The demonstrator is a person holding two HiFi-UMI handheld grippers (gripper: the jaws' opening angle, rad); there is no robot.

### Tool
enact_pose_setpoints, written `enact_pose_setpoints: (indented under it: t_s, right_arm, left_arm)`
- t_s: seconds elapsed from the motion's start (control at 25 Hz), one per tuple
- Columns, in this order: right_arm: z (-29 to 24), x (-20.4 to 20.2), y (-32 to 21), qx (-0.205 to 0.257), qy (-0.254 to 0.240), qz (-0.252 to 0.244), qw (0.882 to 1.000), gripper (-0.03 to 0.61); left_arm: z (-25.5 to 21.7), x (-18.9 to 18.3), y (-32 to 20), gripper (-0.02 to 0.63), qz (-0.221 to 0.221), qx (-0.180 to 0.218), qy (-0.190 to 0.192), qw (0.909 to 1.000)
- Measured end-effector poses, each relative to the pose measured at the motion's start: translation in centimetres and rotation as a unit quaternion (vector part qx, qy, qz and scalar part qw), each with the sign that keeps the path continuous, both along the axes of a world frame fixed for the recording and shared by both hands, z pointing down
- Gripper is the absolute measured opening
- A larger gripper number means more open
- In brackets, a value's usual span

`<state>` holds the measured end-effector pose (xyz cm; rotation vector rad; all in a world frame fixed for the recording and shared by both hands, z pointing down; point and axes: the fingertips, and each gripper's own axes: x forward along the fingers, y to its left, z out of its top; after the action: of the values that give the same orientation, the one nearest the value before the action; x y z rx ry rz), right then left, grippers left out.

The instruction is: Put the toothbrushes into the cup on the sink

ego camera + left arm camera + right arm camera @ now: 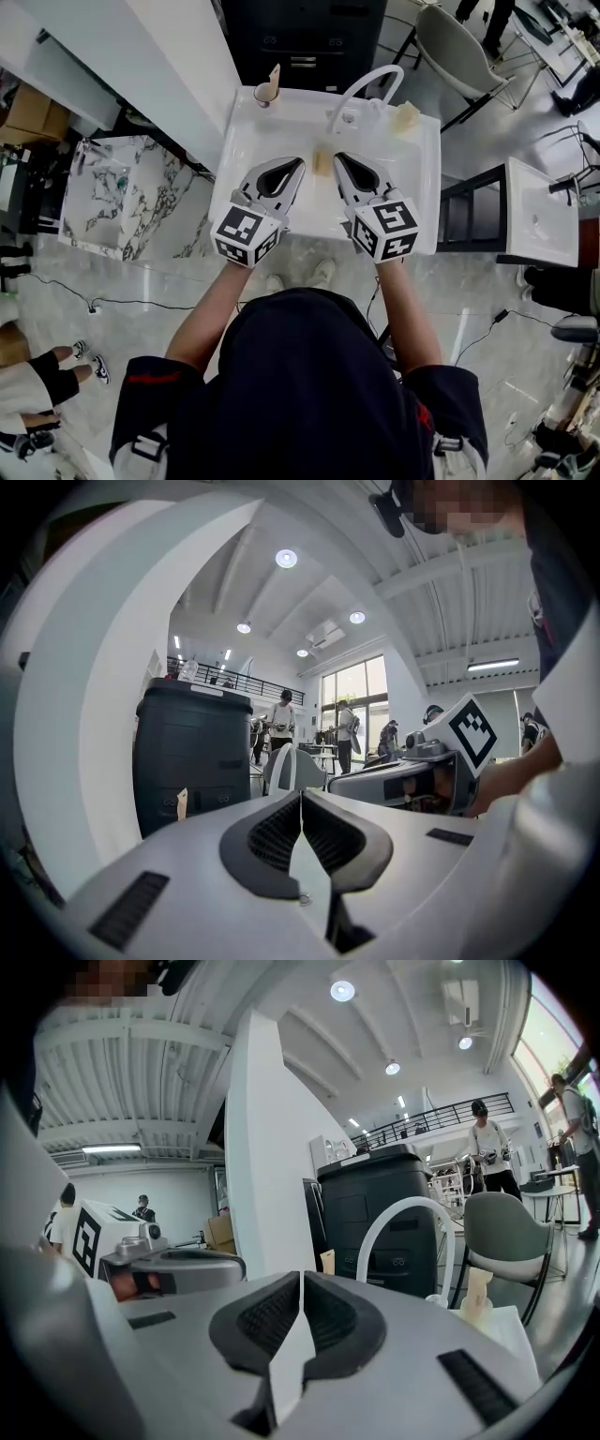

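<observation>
A white sink point(281, 127) lies below me with an arched white faucet point(370, 86) at its back. At the back left corner stands a small cup point(266, 95) with a beige toothbrush point(274, 76) upright in it. A beige object point(322, 161) lies in the basin between the two gripper tips, and another point(407, 114) sits at the back right corner. My left gripper point(298, 165) point(301, 799) and right gripper point(339, 159) point(301, 1279) hover side by side over the basin's front. Both are shut with nothing between the jaws. The faucet point(403, 1232) shows in the right gripper view.
A marble counter point(122, 197) stands to the left and a second white sink point(544, 211) to the right. Behind the sink are a dark cabinet point(309, 37) and a grey chair point(459, 47). Cables run over the floor, and a person's feet point(84, 361) stand at lower left.
</observation>
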<state>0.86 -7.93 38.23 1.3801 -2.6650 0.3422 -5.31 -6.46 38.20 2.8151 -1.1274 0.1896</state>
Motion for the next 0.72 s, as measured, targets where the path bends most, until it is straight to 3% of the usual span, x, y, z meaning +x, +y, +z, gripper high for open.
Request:
enact_pose_setpoints:
  t_s: [0.4,0.72]
  right_arm:
    - [-0.3,-2.5,3.1,0.005,0.010,0.019,1.000,0.041]
    - [-0.3,-3.2,5.2,0.008,0.009,0.037,0.999,0.041]
  left_arm:
    - [-0.7,-2.0,2.7,0.018,0.022,-0.006,0.029,0.9993]
    - [-0.5,-2.9,4.7,0.018,0.035,-0.007,0.024,0.9991]
